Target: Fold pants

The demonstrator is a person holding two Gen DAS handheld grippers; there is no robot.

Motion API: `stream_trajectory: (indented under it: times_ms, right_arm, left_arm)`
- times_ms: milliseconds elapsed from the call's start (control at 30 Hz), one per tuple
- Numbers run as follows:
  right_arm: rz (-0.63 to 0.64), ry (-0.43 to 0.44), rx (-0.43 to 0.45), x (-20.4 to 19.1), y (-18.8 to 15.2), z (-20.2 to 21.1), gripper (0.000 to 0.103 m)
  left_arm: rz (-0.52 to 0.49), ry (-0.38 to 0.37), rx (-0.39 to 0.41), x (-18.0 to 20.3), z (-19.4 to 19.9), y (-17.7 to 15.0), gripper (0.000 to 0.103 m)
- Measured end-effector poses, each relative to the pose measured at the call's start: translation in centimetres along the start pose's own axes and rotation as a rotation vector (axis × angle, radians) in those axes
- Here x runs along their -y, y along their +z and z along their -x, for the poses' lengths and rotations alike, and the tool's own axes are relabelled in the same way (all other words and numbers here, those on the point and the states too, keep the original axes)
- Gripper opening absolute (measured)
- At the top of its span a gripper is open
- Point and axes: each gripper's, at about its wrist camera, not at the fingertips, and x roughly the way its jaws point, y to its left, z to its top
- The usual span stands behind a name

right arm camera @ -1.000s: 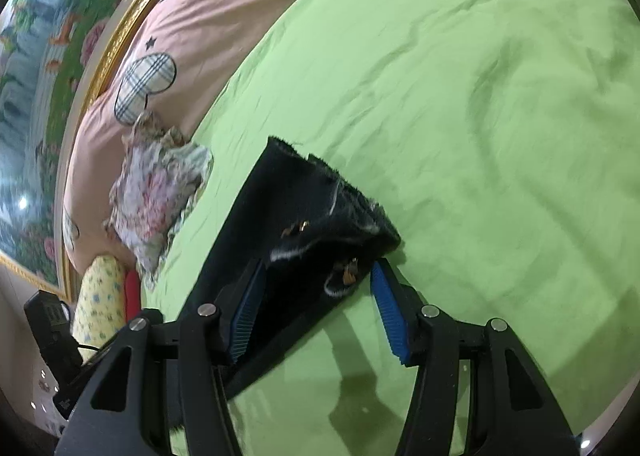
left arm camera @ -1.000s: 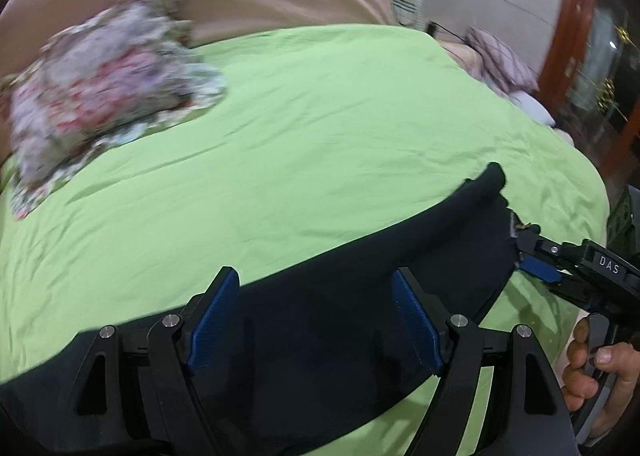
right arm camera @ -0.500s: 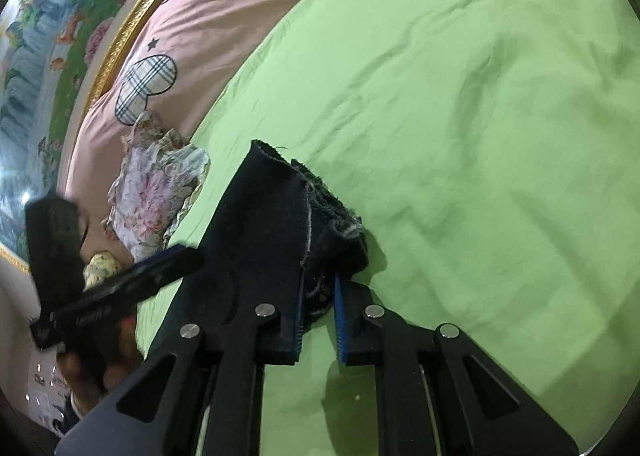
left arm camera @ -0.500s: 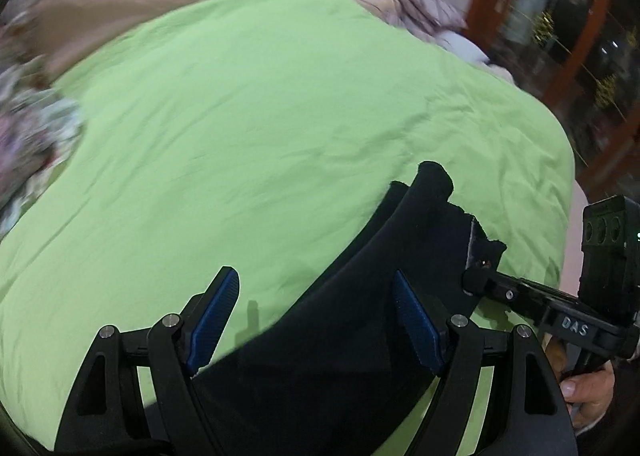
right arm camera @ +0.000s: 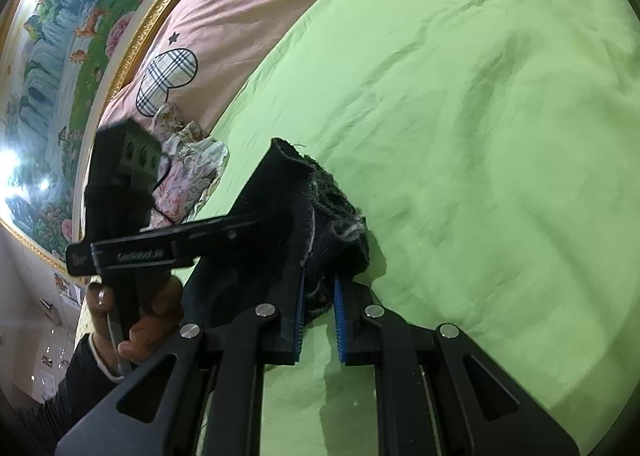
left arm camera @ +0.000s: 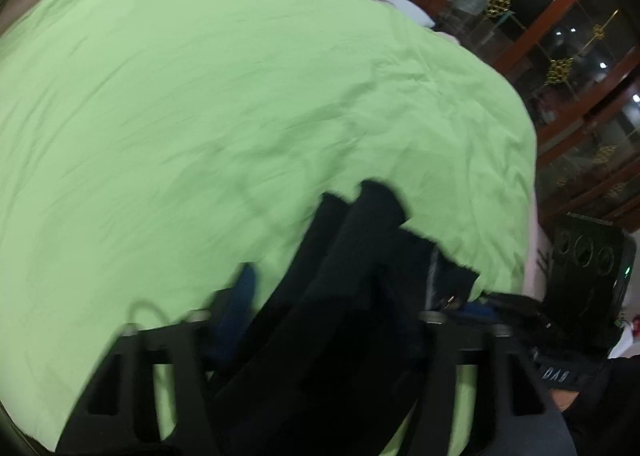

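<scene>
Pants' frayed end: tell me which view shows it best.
The right wrist view: the pants are sharp there, their frayed end clamped in the right gripper on the green bedspread. The left wrist view shows only a blurred black mass.

From the left tongs point(left arm camera: 320, 296) we look steeply down, close over the green bedspread point(left arm camera: 240, 95), toward a glass-fronted wooden cabinet point(left arm camera: 580, 75). From the right tongs point(right arm camera: 318, 296) we look more shallowly across the bed toward a gold-framed painting point(right arm camera: 52, 55). We share the bedspread and the black pants point(left arm camera: 360, 276), and each view catches the other tongs.
</scene>
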Motion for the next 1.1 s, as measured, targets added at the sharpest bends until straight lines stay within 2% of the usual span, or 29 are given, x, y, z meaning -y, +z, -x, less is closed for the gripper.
stream_trajectory:
  times_ms: [33, 67, 167, 333, 633, 833, 1100]
  right_arm:
    - [0.003, 0.001, 0.0, 0.0, 0.0, 0.0, 0.014]
    - [0.004, 0.003, 0.001, -0.1, 0.0, 0.0, 0.014]
    - [0.006, 0.014, 0.003, -0.2, 0.0, 0.1, 0.014]
    - [0.018, 0.062, 0.01, -0.9, 0.2, 0.6, 0.014]
    - [0.134, 0.262, 0.002, -6.5, 0.4, 2.1, 0.014]
    - [0.207, 0.386, -0.062, -10.6, -0.3, 1.8, 0.014]
    - [0.283, 0.467, -0.187, -14.4, -1.8, -1.7, 0.014]
  left_arm:
    - [0.008, -0.029, 0.0, 0.0, -0.2, 0.2, 0.029]
    - [0.017, -0.052, 0.002, -0.1, -0.2, 0.3, 0.02]
    - [0.012, -0.055, 0.03, 0.3, 0.3, 0.0, 0.012]
    - [-0.007, -0.04, 0.101, 1.5, 2.9, -0.9, 0.011]
    - [-0.001, -0.049, 0.234, 2.2, 10.4, -3.3, 0.011]
    - [0.025, -0.046, 0.321, 1.8, 14.9, -6.4, 0.011]
    - [0.09, -0.006, 0.385, -0.7, 17.8, -10.9, 0.011]
